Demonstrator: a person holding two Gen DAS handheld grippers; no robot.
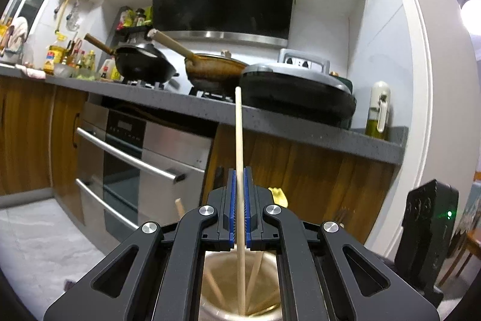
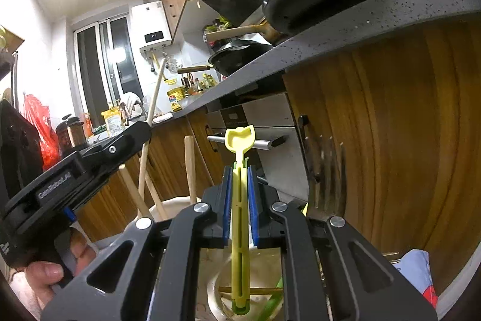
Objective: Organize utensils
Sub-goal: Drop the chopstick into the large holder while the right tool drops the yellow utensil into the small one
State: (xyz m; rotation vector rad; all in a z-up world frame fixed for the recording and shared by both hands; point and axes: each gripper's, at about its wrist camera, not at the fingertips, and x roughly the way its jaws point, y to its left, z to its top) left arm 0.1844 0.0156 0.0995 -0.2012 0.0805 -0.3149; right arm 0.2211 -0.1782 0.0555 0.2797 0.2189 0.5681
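My left gripper (image 1: pixel 239 179) is shut on a long wooden chopstick (image 1: pixel 238 134) that stands upright, its lower end inside a metal utensil cup (image 1: pixel 210 291) holding other chopsticks. My right gripper (image 2: pixel 239 173) is shut on a yellow plastic utensil (image 2: pixel 239 140) with a green tip, held upright over a second metal cup (image 2: pixel 219 288). The left gripper (image 2: pixel 90 167) and its chopstick (image 2: pixel 154 98) also show at the left of the right wrist view, next to a pale holder (image 2: pixel 177 203) with wooden handles.
A grey countertop (image 1: pixel 300 122) carries two woks, a black griddle (image 1: pixel 297 92) and an oil bottle. Wooden cabinets and a steel oven (image 1: pixel 135 158) stand below. Forks (image 2: pixel 327 170) blur at the right. The right-hand device (image 1: pixel 427 230) is at right.
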